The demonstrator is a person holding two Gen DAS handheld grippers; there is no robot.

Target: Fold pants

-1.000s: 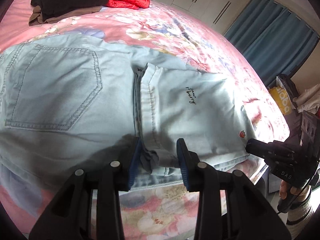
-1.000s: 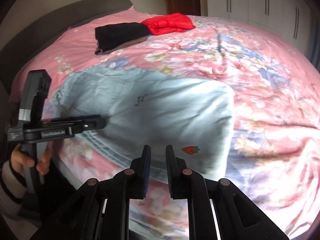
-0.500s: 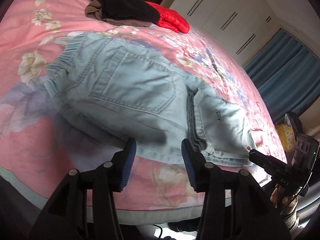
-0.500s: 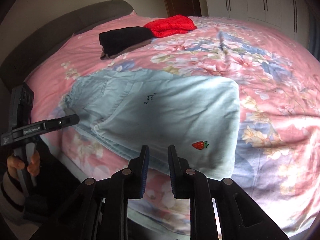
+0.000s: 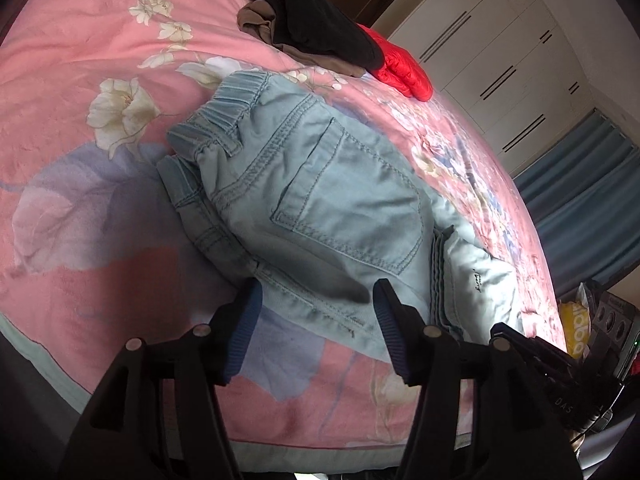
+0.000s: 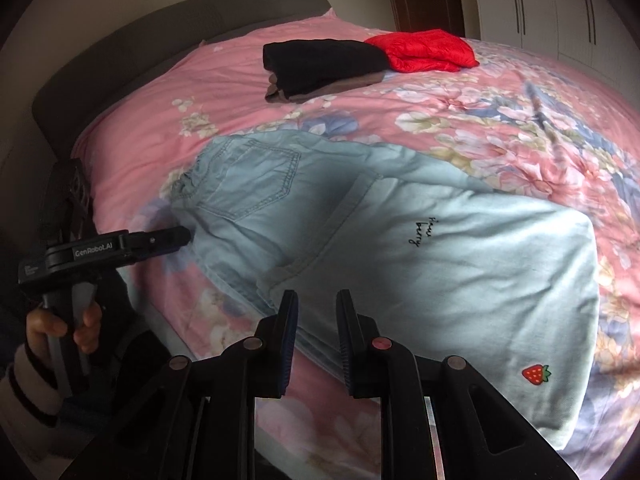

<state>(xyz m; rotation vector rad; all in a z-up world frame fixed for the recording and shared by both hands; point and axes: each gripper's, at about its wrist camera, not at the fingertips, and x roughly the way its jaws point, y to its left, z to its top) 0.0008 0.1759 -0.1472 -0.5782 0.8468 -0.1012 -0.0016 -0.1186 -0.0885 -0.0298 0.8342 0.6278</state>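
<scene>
**Folded pants on the bed, both grippers empty**

Pale blue pants point(image 5: 320, 200) lying folded on the pink flowered bedspread point(image 5: 80, 80), near its front edge, waistband toward the left side and legs doubled over the seat. On the upper leg panel, small black script, probably "tiny berry", though too small to read with certainty, and a red strawberry patch point(image 6: 536, 374) near the front corner. "GenRobot.AI" printed in white along the body of the left gripper point(image 5: 316, 320), seen from the right wrist view. "DAS" just legible on the right gripper point(image 6: 316, 332) body at the lower right of the left wrist view. Partial lettering on a yellow bag point(image 5: 574, 328) beside the bed, not readable.

Left gripper spread wide, holding nothing, fingers hovering over the seat edge of the pants. Right gripper parted by a narrow gap, also holding nothing, poised at the front hem.

Compared with 1 second ago: left gripper pulled back and swung toward the waistband, no longer straddling the folded hem, and opened further. Right gripper gap slightly wider. Pants unmoved.

At the head of the bed, a black garment point(image 6: 320, 64) stacked on a brown one, touching a red jacket point(image 6: 424, 50).
</scene>
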